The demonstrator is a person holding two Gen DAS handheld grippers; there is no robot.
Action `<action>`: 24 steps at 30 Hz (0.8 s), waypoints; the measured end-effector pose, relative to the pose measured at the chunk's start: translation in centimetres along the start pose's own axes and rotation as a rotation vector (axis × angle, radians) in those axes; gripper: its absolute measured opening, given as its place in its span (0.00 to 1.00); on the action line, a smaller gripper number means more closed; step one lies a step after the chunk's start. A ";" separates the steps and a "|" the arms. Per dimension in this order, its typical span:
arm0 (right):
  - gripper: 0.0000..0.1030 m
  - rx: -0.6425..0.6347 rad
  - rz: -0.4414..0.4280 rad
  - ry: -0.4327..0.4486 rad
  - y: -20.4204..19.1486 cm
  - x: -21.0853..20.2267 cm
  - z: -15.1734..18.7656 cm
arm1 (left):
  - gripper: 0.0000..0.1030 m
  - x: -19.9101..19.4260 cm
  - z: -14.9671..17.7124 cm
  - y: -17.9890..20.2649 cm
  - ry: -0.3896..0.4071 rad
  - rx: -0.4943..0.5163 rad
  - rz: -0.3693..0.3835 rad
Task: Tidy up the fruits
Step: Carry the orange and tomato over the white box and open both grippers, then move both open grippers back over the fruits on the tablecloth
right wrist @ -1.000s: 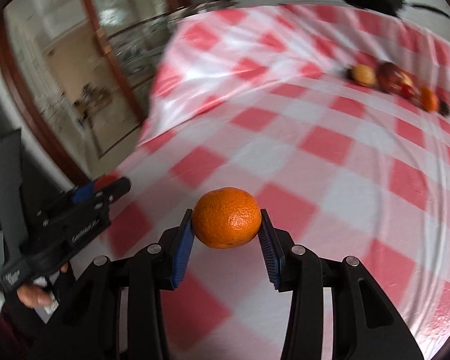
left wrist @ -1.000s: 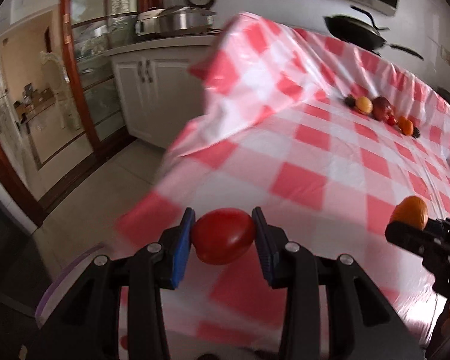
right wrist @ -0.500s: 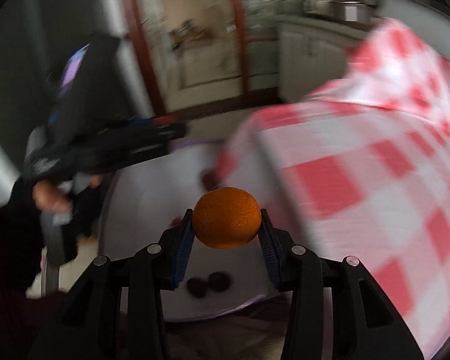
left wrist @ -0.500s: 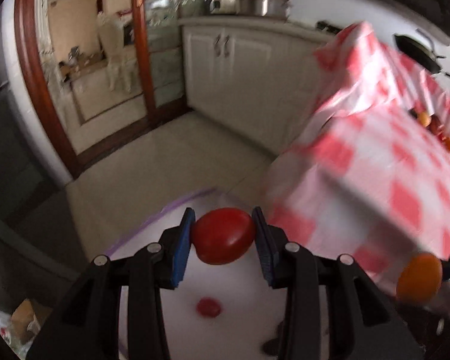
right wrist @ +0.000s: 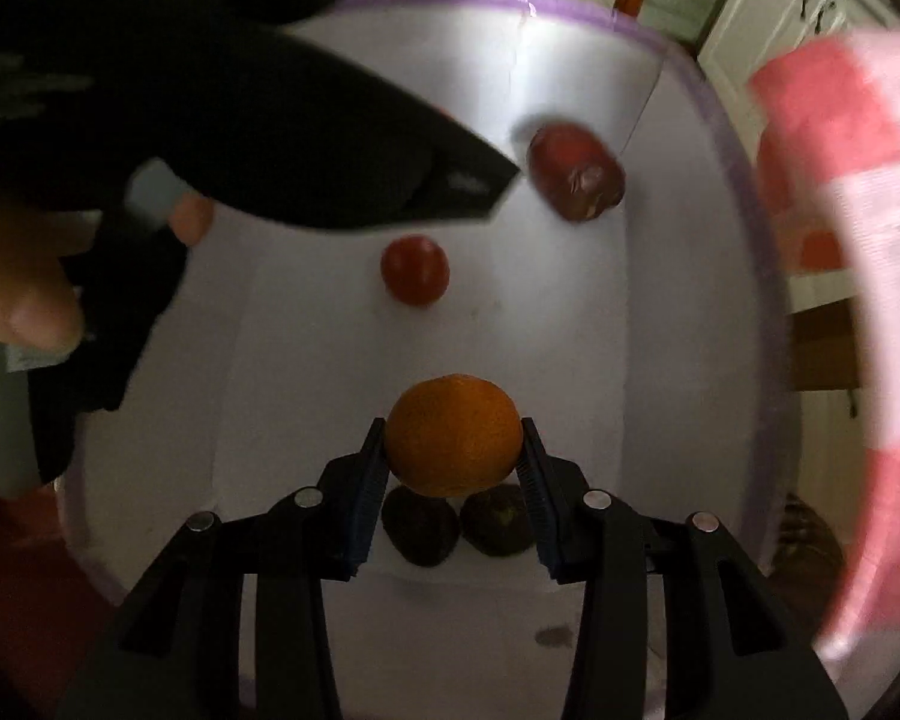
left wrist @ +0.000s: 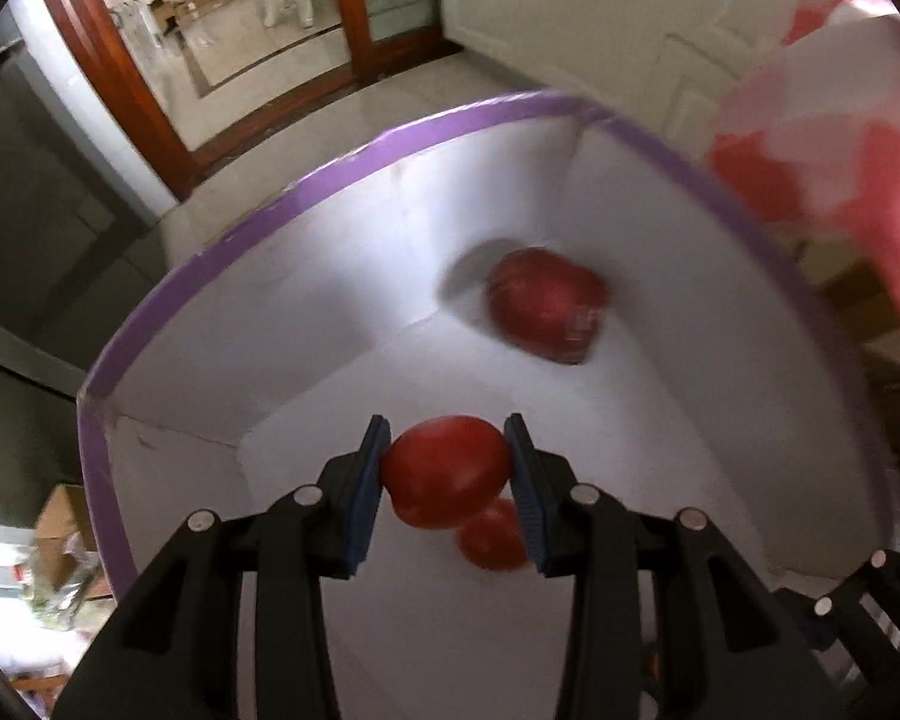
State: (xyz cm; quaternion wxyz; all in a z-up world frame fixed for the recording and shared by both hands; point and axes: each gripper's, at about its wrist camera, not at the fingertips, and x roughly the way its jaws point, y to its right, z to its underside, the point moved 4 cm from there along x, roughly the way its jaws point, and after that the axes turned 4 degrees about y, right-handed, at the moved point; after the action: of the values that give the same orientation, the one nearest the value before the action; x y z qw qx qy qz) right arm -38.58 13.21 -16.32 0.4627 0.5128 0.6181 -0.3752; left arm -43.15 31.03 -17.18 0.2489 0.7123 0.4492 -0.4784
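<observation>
Left side of the right wrist view: a hand (right wrist: 24, 294) wrapped round the dark body of the left gripper (right wrist: 486, 180), which juts across the upper left and blocks that part of the box (right wrist: 744, 276). It's a white box with a purple rim, open at the top, standing beside the bench draped in a red-and-white checked cloth (right wrist: 870, 240) at the right edge. Left wrist view now: the left gripper (left wrist: 447, 474) is clamped on a smooth, glossy red tomato (left wrist: 444, 468), held above the box (left wrist: 222, 264) floor. Just below it lies a small red tomato (left wrist: 489, 540), partly hidden by the held one. Further right, a dark red apple (left wrist: 546, 312) rests near the far wall, blurred. Over to the right gripper (right wrist: 453, 456): it's gripping an orange (right wrist: 453, 444), dimpled skin, round, held over the box. Beneath it, two dark fruits (right wrist: 420, 531) sit side by side on the floor, half hidden; can't tell what kind.
</observation>
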 end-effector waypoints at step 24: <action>0.65 0.004 0.030 0.208 0.5 -6.7 0.3 | 0.76 0.0 -1.4 -2.6 -0.025 -0.040 -0.209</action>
State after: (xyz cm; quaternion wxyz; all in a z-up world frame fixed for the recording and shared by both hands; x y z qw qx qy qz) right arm -37.71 11.11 -10.02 0.4005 0.5592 0.6545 -0.3140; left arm -44.82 33.34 -16.45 0.2175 0.6504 0.5274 -0.5016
